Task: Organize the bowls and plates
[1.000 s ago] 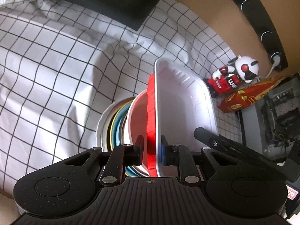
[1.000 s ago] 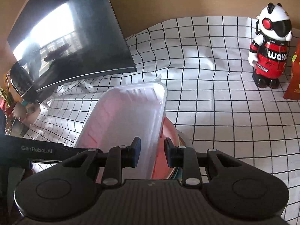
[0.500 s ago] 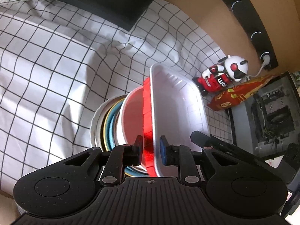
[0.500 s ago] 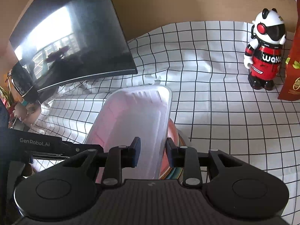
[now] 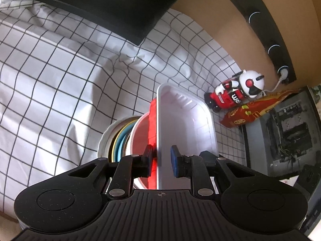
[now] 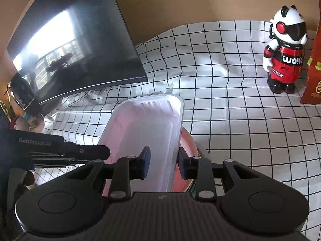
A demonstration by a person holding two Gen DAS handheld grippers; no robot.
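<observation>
A white rectangular tray (image 5: 186, 124) lies on top of a stack: a red dish (image 5: 152, 120), a red bowl with a white rim (image 5: 140, 132), blue and yellow plates (image 5: 120, 140) and a white plate (image 5: 105, 138). My left gripper (image 5: 161, 161) straddles the tray's left rim, jaws slightly apart with a gap on the right. My right gripper (image 6: 163, 161) straddles the tray's (image 6: 144, 128) right rim, jaws apart, over the red bowl (image 6: 188, 144). The left gripper's body shows in the right wrist view (image 6: 60, 152).
A white checked cloth (image 6: 230, 120) covers the table. A dark monitor (image 6: 76, 48) stands at the back left. A red and white toy robot (image 6: 284, 54) and a red snack bag (image 6: 313, 72) stand at the back right. Electronics (image 5: 289, 128) sit beyond the bag.
Both grippers' jaws have widened a little around the tray's rims. The tray has settled lower onto the stack and both grippers have drawn back slightly.
</observation>
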